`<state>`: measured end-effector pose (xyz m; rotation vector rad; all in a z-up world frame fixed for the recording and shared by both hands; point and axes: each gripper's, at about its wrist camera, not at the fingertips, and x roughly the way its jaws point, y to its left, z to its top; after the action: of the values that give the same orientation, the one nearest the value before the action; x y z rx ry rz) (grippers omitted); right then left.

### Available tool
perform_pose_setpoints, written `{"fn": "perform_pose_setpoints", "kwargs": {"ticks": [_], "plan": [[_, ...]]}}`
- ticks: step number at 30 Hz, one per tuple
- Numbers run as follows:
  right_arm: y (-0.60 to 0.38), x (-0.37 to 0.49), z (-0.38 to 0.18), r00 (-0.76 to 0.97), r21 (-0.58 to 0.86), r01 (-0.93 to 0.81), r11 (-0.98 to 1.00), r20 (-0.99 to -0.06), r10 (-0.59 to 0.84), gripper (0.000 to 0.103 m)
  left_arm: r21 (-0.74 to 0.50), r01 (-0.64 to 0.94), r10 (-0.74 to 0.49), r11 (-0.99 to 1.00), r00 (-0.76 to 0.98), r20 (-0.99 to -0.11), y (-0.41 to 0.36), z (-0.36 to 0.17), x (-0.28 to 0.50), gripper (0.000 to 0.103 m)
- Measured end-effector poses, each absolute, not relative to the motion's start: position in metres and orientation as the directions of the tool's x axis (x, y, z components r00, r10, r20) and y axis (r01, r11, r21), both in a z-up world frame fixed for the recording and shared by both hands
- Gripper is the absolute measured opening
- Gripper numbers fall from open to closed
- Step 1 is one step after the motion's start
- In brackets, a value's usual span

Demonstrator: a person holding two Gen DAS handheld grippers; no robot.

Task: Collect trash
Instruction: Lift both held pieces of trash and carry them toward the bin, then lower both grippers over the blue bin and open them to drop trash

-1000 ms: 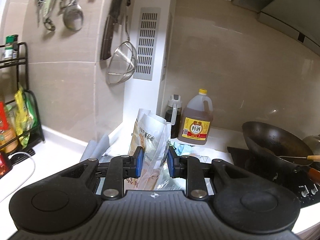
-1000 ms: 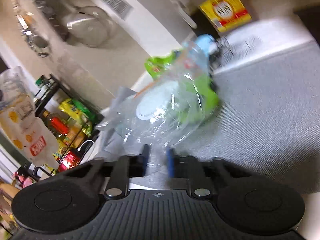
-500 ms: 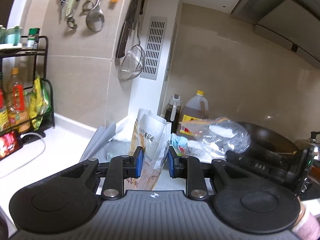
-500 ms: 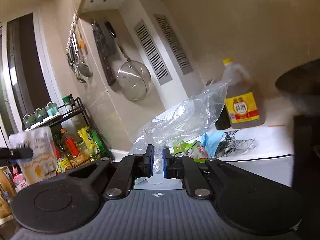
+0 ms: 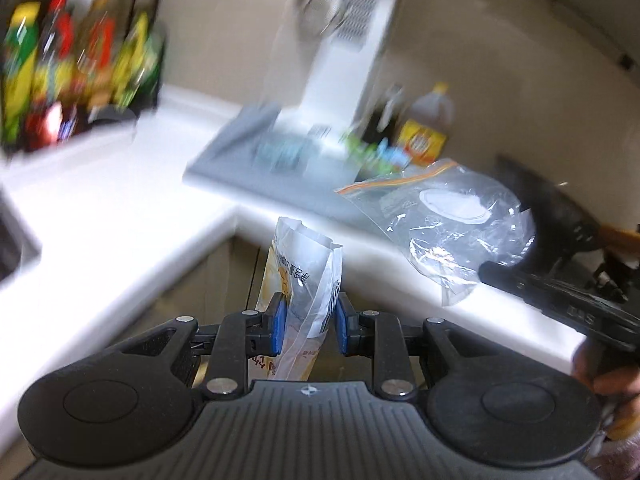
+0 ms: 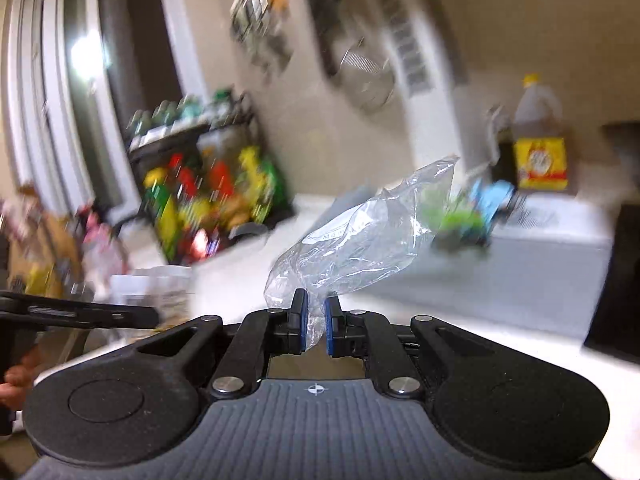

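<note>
**Holding trash in both grippers over the kitchen counter**

Gripping a printed white pouch (image 5: 298, 280), the left gripper (image 5: 308, 328) has its blue pads pressed on either side of the crumpled wrapper, jaws narrow around it. The pouch stands upright between the fingers, its torn top open, held in the air off the edge of the white counter (image 5: 120, 216), with cabinet fronts below it.

The right gripper (image 6: 315, 330) pinches a clear plastic bag (image 6: 360, 240) by one bunched end, its jaws almost closed on the thin film. The bag billows forward and up from the pads, held above the counter edge. In the left view the same bag (image 5: 448, 216) shows its orange zip strip and a white oval label, hanging from the right gripper's black body (image 5: 560, 296) at the right side, with the person's hand (image 5: 612, 376) behind it.

Farther back on the counter lies a grey mat (image 5: 256, 168), with more wrappers (image 6: 468, 216), green and blue, at its far end. A bottle (image 6: 540, 140) with a yellow label stands beside them against the wall. A rack (image 6: 208, 172) of colourful jars and packets sits to the left, blurred. A strainer (image 6: 368, 76) hangs on the wall above. The left gripper's black arm (image 6: 80, 314) crosses the right view's left edge.
</note>
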<state>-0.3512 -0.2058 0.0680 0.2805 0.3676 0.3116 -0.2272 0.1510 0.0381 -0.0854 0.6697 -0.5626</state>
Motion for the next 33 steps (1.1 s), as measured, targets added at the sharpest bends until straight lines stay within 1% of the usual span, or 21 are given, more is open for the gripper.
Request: {"fn": "perform_pose_setpoints", "kwargs": {"ticks": [5,8,14,22,33], "plan": [[-0.179,-0.355,0.034,0.815,0.314,-0.254,0.915,-0.440,0.377,0.010,-0.267,0.395,-0.467,0.879,0.593,-0.656,0.157,-0.017,-0.228,0.028],[-0.161,-0.356,0.015,0.772,0.295,-0.260,0.919,-0.508,0.381,0.010,-0.236,0.373,-0.424,0.897,0.581,-0.695,0.157,-0.041,-0.229,0.028],[-0.135,-0.353,-0.015,0.698,0.263,-0.279,0.924,-0.604,0.383,0.010,-0.217,0.355,-0.393,0.909,0.561,-0.729,0.161,-0.068,-0.228,0.028],[-0.128,-0.343,-0.030,0.641,0.246,-0.268,0.931,-0.676,0.364,0.010,-0.208,0.331,-0.364,0.920,0.535,-0.762,0.149,-0.080,-0.223,0.028],[-0.120,-0.330,-0.045,0.591,0.221,-0.266,0.938,-0.732,0.340,0.010,-0.232,0.308,-0.364,0.923,0.497,-0.787,0.146,-0.101,-0.208,0.028]]}}
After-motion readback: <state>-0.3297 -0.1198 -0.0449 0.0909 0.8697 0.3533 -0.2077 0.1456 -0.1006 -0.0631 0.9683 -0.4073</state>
